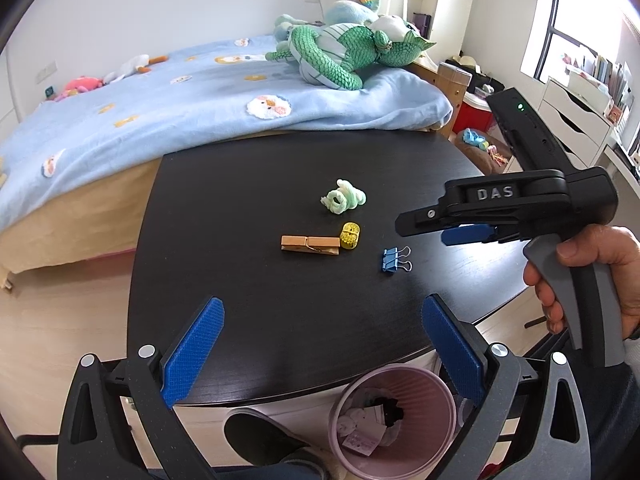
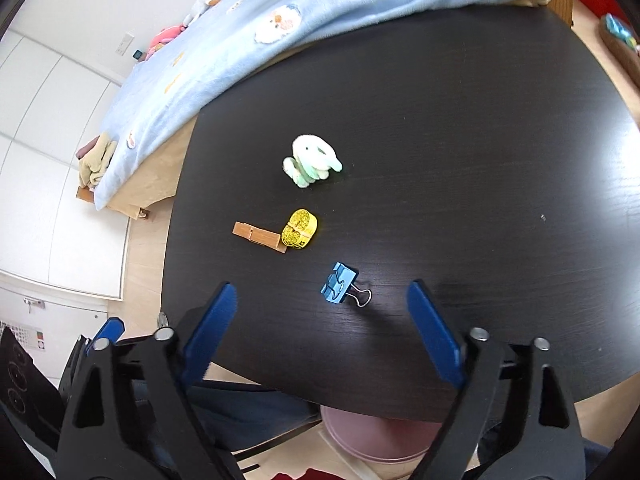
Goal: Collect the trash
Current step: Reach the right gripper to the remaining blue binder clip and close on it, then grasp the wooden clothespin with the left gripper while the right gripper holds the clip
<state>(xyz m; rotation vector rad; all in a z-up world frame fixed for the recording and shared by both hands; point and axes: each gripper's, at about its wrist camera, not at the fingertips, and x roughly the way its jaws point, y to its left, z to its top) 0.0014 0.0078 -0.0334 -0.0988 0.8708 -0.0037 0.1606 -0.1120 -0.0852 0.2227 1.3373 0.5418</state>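
Observation:
On the black table (image 1: pixel 248 200) lie a fluffy green-white tuft (image 1: pixel 343 196) (image 2: pixel 313 160), a wooden clothespin (image 1: pixel 310 245) (image 2: pixel 260 237), a yellow tape roll (image 1: pixel 349 235) (image 2: pixel 300 229) and a blue binder clip (image 1: pixel 394 259) (image 2: pixel 340 283). A pink trash bin (image 1: pixel 394 420) (image 2: pixel 376 436) with scraps inside stands under the table's near edge. My left gripper (image 1: pixel 320 312) is open and empty above the near edge. My right gripper (image 2: pixel 322 300) is open and empty, just short of the binder clip; it also shows in the left wrist view (image 1: pixel 448 228), held in a hand.
A bed with a blue blanket (image 1: pixel 160 100) and a green plush toy (image 1: pixel 340 52) lies beyond the table. A white drawer unit (image 1: pixel 576 120) stands at the right. Wood floor (image 1: pixel 60 320) shows at the left. A dark shoe (image 1: pixel 260 436) is beside the bin.

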